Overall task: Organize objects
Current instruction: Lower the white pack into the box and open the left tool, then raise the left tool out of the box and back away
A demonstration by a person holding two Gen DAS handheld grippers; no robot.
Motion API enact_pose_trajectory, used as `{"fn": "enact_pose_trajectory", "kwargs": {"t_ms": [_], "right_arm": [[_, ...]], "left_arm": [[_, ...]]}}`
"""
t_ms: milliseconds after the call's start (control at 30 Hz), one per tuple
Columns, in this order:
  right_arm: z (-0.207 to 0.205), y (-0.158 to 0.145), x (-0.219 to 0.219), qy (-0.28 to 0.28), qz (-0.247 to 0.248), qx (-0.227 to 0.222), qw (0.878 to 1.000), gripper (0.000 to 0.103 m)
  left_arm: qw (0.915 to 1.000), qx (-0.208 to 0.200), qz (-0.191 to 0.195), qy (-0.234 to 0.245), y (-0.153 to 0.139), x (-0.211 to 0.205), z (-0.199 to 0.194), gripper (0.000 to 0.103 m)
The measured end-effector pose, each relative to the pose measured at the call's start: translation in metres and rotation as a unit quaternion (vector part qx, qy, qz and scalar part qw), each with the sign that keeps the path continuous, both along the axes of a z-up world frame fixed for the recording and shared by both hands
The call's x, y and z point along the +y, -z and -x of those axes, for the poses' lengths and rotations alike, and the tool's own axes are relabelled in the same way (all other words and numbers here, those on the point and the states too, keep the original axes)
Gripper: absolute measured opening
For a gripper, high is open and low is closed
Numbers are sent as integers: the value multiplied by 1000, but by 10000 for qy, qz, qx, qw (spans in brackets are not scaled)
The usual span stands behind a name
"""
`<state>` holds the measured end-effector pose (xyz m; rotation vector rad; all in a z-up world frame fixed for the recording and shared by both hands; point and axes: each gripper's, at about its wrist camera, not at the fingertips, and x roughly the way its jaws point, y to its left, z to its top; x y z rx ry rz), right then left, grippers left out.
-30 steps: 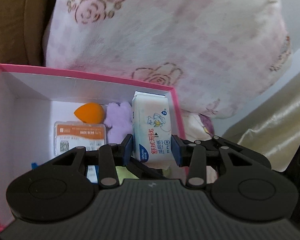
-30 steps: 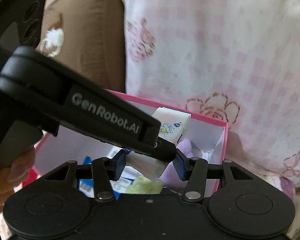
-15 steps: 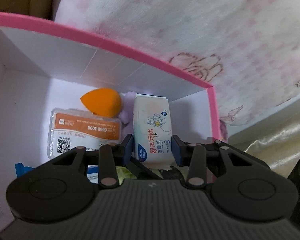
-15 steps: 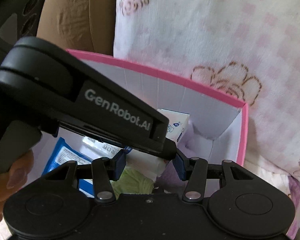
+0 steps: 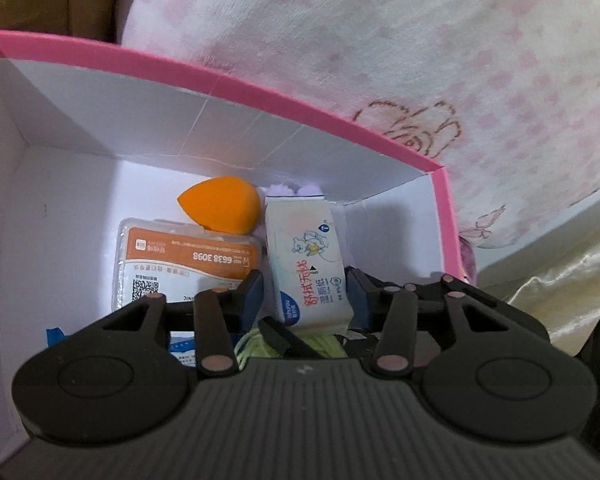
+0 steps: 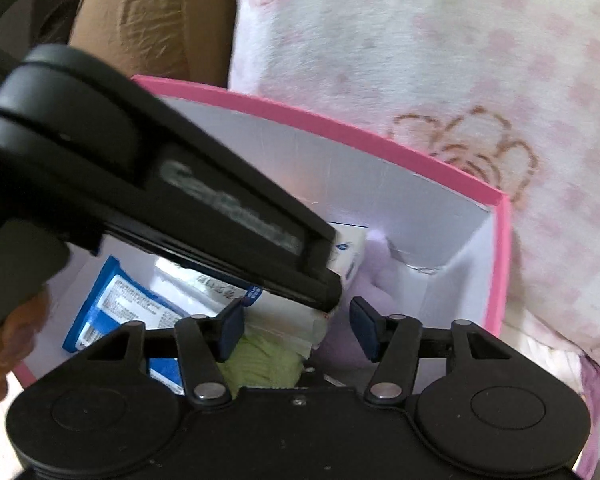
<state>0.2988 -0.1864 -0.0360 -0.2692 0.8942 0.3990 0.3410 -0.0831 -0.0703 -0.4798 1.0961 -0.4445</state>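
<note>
My left gripper (image 5: 306, 294) is inside the pink-rimmed white box (image 5: 228, 80). Its jaws stand apart on either side of a white tissue pack (image 5: 306, 260) with red and blue print, with small gaps showing. The pack lies in the box beside an orange makeup sponge (image 5: 220, 210) and a clear packet with an orange label (image 5: 188, 260). My right gripper (image 6: 296, 326) is open over the box (image 6: 340, 128), above a green fuzzy item (image 6: 260, 364) and a white pack (image 6: 292, 326). The left gripper's body crosses the right wrist view (image 6: 160, 184).
A pink floral blanket (image 5: 380, 40) lies behind the box. A blue packet (image 6: 112, 308) and a purple fuzzy item (image 6: 380, 280) lie in the box. A brown cushion (image 6: 160, 20) is at the back left. Shiny beige fabric (image 5: 560, 272) is at the right.
My left gripper went down into the box with the tissue pack, then its jaws opened off the pack. My right gripper's jaws spread wider and it moved closer over the box.
</note>
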Motion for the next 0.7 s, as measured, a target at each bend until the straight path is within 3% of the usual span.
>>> {"fn": "enact_pose_trajectory", "kwargs": {"t_ms": [300,533,700], "right_arm": [[58,-46,-16,7,-453,-532,9976,62],[105,-86,-34,-33,-574,-797,9952,63],[130,-103,-34,73,-601,-620,9962,63]], "left_arm": [[9955,-591,-708,204,-51,7,35,54],[9899,-681,-1189,359,-86,24,69,56],[9873,-660,-1378,429,-111,43,102,56]]}}
